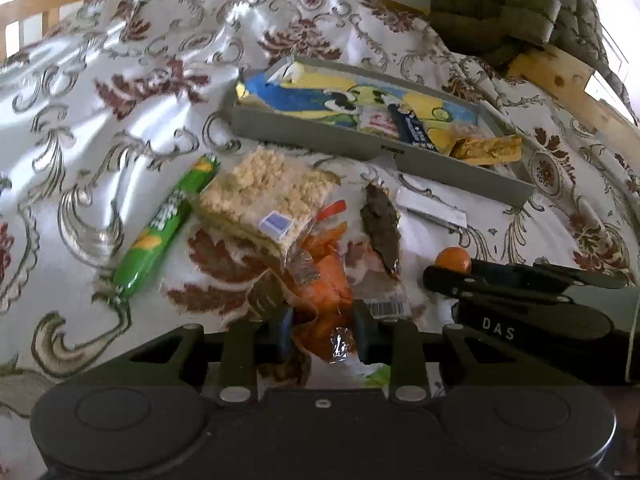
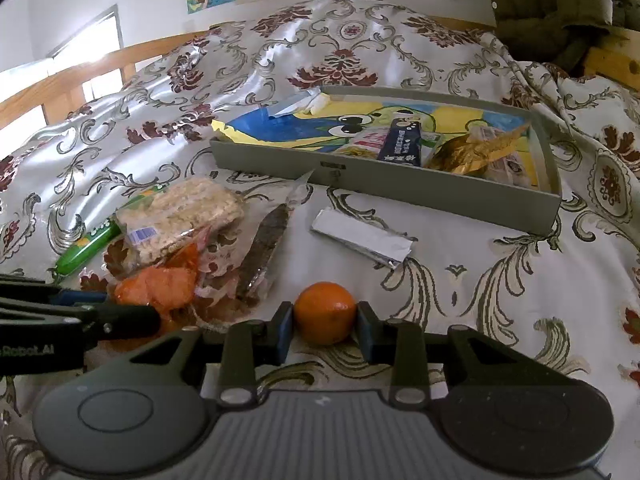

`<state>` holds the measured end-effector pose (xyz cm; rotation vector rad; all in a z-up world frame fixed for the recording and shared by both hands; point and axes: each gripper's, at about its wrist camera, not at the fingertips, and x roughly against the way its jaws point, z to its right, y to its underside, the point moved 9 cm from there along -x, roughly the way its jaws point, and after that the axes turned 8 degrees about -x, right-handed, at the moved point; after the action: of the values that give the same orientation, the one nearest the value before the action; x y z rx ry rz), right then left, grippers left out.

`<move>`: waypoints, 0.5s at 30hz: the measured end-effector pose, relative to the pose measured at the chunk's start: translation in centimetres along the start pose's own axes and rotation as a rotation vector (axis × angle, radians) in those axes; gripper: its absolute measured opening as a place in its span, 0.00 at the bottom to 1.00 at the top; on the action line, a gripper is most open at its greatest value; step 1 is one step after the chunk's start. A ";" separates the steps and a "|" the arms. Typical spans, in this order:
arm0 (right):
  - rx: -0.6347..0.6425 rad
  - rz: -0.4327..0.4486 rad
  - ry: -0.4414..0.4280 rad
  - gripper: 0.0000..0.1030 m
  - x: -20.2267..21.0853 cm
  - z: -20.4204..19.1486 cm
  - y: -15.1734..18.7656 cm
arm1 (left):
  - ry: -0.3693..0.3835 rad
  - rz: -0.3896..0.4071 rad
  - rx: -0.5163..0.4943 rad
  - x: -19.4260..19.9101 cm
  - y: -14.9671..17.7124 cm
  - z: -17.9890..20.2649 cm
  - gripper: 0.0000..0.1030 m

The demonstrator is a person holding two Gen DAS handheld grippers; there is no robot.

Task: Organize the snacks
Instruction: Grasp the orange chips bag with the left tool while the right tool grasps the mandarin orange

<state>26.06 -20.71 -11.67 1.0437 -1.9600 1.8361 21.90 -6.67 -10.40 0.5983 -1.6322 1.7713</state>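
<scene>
On a flowered bedspread lie loose snacks. My left gripper (image 1: 324, 332) has its blue pads against both sides of a crinkly orange snack packet (image 1: 326, 292) at the near end of the pile. In the right wrist view a small orange fruit (image 2: 325, 312) sits between the pads of my right gripper (image 2: 325, 318), touching both. The fruit (image 1: 453, 260) also shows in the left wrist view at the right gripper's tips. A grey tray (image 2: 400, 188) with a cartoon liner stands behind, holding a dark blue packet (image 2: 400, 146) and a gold wrapper (image 2: 468, 156).
A green sausage stick (image 1: 168, 224), a clear pack of rice cakes (image 1: 260, 200), a dark bar in clear wrap (image 1: 380, 224) and a silver packet (image 2: 364, 240) lie in front of the tray. A wooden bed frame (image 2: 120, 56) and a green quilted jacket (image 2: 552, 4) border the far side.
</scene>
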 end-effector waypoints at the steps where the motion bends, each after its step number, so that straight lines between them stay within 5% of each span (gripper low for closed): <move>1: 0.003 0.000 0.001 0.36 0.0 -0.1 0.0 | 0.004 0.000 0.005 0.0 0.1 0.0 0.31; 15: -0.008 -0.009 -0.022 0.36 0.0 -0.3 0.4 | 0.045 -0.022 0.088 -2.4 -0.9 -0.1 0.38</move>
<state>25.77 -20.48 -11.95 1.0737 -1.9701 1.8184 24.17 -6.88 -11.50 0.6098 -1.5180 1.8353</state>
